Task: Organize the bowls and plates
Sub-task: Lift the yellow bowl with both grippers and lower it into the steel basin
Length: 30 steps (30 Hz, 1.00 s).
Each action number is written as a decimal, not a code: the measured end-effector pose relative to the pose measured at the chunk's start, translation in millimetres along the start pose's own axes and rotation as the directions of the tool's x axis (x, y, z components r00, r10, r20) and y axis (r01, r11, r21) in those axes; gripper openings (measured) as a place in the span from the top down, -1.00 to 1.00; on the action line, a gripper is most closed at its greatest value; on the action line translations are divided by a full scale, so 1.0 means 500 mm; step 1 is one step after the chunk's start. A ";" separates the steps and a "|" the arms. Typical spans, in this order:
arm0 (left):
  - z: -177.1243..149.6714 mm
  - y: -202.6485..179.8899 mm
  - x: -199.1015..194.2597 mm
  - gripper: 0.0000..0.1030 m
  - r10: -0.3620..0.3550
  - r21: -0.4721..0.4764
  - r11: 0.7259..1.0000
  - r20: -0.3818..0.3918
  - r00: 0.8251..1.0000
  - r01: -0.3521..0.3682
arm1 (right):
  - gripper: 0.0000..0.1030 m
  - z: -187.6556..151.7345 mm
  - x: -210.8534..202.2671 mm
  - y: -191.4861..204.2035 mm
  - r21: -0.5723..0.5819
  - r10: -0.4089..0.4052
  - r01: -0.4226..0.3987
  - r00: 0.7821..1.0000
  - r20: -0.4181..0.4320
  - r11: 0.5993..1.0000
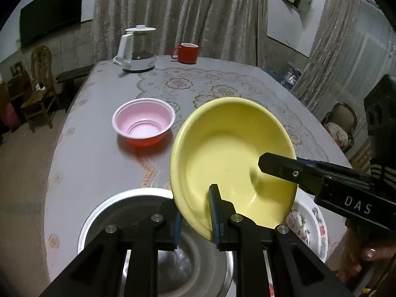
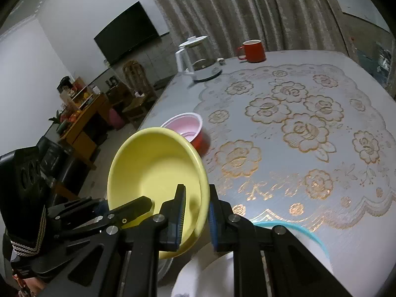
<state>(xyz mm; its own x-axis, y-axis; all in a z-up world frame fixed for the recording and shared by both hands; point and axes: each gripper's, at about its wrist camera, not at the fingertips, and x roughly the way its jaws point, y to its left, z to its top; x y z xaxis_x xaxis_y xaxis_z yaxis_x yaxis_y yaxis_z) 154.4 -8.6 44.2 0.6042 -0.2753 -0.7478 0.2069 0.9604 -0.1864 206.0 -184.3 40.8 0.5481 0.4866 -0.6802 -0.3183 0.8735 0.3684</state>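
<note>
The left tongs (image 1: pixel 195 212) are pinching the near rim of the yellow bowl (image 1: pixel 222 153), one pad inside the wall and one outside. The right tongs (image 2: pixel 196 219) are clamping the same bowl's rim at its 3 o'clock side, so both hands are sharing the load. That two-sided grip is probably why the bowl is hanging tilted above the table (image 1: pixel 99 173) with its mouth turned toward the cameras rather than resting flat.

Directly under it, at 7 o'clock in the left view, a steel basin (image 1: pixel 118 208) is sitting open, and a flowered plate (image 1: pixel 314 225) is lying at 4 o'clock. The pink bowl (image 1: pixel 143 121) is standing alone at 10 o'clock, likely waiting to be nested. A kettle (image 1: pixel 136 49) and a red mug (image 1: pixel 186 53) are keeping to the far edge at 12 o'clock, out of the working area.
</note>
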 end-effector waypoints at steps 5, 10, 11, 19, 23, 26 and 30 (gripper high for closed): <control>-0.040 0.019 -0.035 0.64 0.006 -0.009 1.000 0.009 1.000 -0.006 | 0.67 -0.031 -0.002 0.028 0.000 0.022 -0.022 1.000 -0.001 1.000; -0.067 0.046 -0.056 0.64 0.021 -0.030 0.999 0.017 1.000 -0.020 | 0.67 -0.059 0.006 0.053 0.015 0.059 -0.059 0.998 -0.009 0.998; -0.073 0.052 -0.060 0.64 0.023 -0.035 0.999 0.018 1.000 -0.022 | 0.67 -0.064 0.009 0.058 0.014 0.067 -0.066 0.998 -0.014 0.998; -0.127 0.092 -0.060 0.64 0.057 -0.056 0.997 -0.010 0.998 -0.057 | 0.67 -0.104 0.047 0.090 0.022 0.108 -0.106 0.991 -0.084 0.994; -0.147 0.115 -0.045 0.64 0.065 -0.085 0.994 -0.037 0.997 -0.068 | 0.67 -0.122 0.080 0.099 0.026 0.106 -0.104 0.985 -0.133 0.994; -0.159 0.124 -0.039 0.64 0.064 -0.091 0.993 -0.053 0.997 -0.069 | 0.67 -0.133 0.098 0.104 0.026 0.102 -0.099 0.981 -0.164 0.995; -0.170 0.118 -0.033 0.64 0.083 -0.063 0.994 -0.064 0.994 -0.087 | 0.63 -0.146 0.108 0.106 0.029 0.091 -0.087 0.978 -0.188 0.996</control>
<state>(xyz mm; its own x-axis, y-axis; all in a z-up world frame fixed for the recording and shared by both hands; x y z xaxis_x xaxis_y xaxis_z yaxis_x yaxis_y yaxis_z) 91.1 56.2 -8.5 0.5688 -0.1913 -0.7999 0.1046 0.9815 -0.1604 162.3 -112.8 -22.4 0.3615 0.5522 -0.7512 -0.3421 0.8281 0.4441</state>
